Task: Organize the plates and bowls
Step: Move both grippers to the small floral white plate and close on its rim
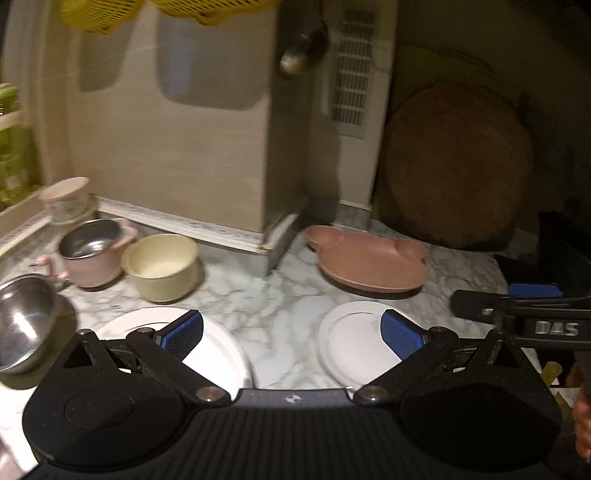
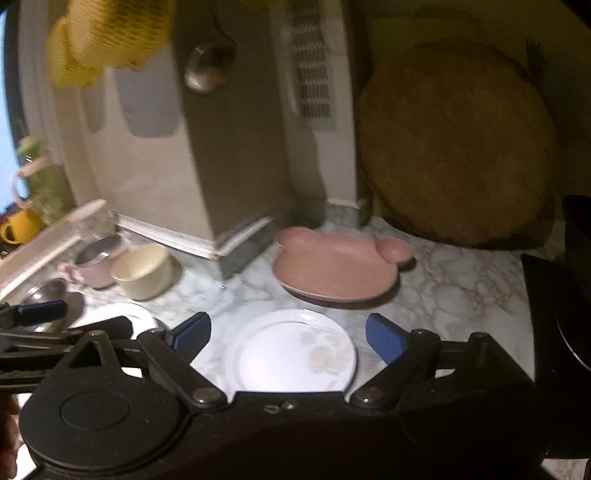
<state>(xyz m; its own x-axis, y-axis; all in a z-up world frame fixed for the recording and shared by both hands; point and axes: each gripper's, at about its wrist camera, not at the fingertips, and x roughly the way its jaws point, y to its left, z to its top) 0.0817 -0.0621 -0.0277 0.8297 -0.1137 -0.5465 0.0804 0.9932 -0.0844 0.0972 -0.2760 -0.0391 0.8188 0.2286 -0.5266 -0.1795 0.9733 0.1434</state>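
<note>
On the marble counter lie two white plates: a larger one (image 1: 218, 350) under my left gripper's left finger and a smaller flowered one (image 2: 295, 350) between my right gripper's fingers. Behind them sits a pink bear-shaped plate (image 1: 369, 258) (image 2: 332, 266). At the left stand a cream bowl (image 1: 162, 266) (image 2: 144, 271), a pink steel-lined cup (image 1: 96, 251) and a steel bowl (image 1: 26, 317). My left gripper (image 1: 291, 336) hangs open above the gap between the white plates, holding nothing. My right gripper (image 2: 288, 338) is open over the flowered plate, not touching it.
A round wooden board (image 2: 458, 147) leans against the wall at the back right. A beige wall corner (image 1: 266, 236) juts onto the counter. A yellow mesh basket (image 1: 110, 14) hangs overhead. A floral cup (image 1: 66, 199) stands far left, a black object (image 2: 554, 314) at the right edge.
</note>
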